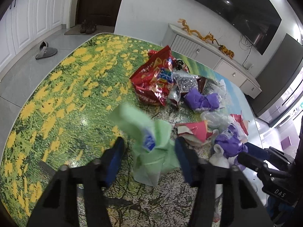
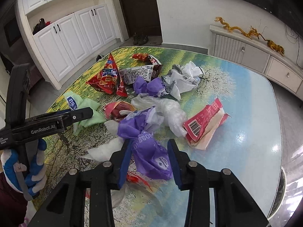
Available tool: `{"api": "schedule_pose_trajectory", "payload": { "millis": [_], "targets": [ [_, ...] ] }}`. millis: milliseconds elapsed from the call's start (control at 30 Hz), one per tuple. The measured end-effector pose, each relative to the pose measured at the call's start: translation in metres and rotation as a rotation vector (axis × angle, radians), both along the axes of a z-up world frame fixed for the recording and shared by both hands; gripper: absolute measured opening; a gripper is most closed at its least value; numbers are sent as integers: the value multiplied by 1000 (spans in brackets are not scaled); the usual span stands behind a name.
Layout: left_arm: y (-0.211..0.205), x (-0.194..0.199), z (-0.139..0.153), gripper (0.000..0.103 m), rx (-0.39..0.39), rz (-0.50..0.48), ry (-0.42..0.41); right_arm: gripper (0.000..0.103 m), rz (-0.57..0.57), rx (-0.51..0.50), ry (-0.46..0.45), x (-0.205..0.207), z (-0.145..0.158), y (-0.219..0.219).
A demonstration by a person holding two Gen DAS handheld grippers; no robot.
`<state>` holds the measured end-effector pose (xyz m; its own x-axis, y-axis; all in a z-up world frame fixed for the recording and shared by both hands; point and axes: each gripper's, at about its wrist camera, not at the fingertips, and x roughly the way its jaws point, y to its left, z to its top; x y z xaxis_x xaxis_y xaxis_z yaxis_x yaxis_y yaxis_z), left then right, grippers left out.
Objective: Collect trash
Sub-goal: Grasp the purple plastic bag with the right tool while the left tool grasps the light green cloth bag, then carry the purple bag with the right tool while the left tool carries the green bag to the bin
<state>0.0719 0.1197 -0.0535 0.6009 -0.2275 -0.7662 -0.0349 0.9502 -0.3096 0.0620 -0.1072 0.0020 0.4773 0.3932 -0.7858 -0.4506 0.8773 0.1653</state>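
Two tools at work over the littered table [image 2: 236, 94]: left tool [image 1: 149, 151] set astride a green wrapper [image 1: 151, 147], right tool [image 2: 149, 157] astride a purple bag [image 2: 149, 151]; jaws part-closed on both, firm clench impossible to confirm. Risk noted: thin film liable to slip from blue pads [image 2: 124, 162] on lifting, owing to a shallow bite on loose folds; neighbouring clear plastic [image 2: 166, 111] liable to be dragged along, being tangled against the purple bag. Counted on the table: two purple bags, second one [image 2: 147, 86] farther back; one green wrapper; one large red snack bag [image 2: 108, 77]; one pink carton with barcode [image 2: 204, 124]; one white crumpled bag [image 2: 185, 77]; smaller wrappers uncounted, overlapping.
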Motion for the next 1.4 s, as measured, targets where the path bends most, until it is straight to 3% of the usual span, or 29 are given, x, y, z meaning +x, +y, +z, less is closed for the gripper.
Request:
{"api": "schedule_pose_trajectory", "payload": {
  "millis": [33,167,433,767,1100,1400],
  "targets": [
    [0,-1,-1,34,-16,-4,3,30,0,2,-3,-1,1,-1],
    [1,-11,4,33,-13,7,-14,23,-5,21,-23,-8,6,-9],
    [-5,-35,41,31,32,27,-92,19,-21,100,-92,-30,31,-30],
    [-66,-44,99,31,93,-66,-195,16,-106,228,-175,-43,57,-91],
    [-206,-13,114,31,110,-313,-182,16,-398,303,-223,-55,51,-224],
    [-372,11,89,32,116,-563,-108,16,-725,293,-123,-63,2,-347]
  ]
}}
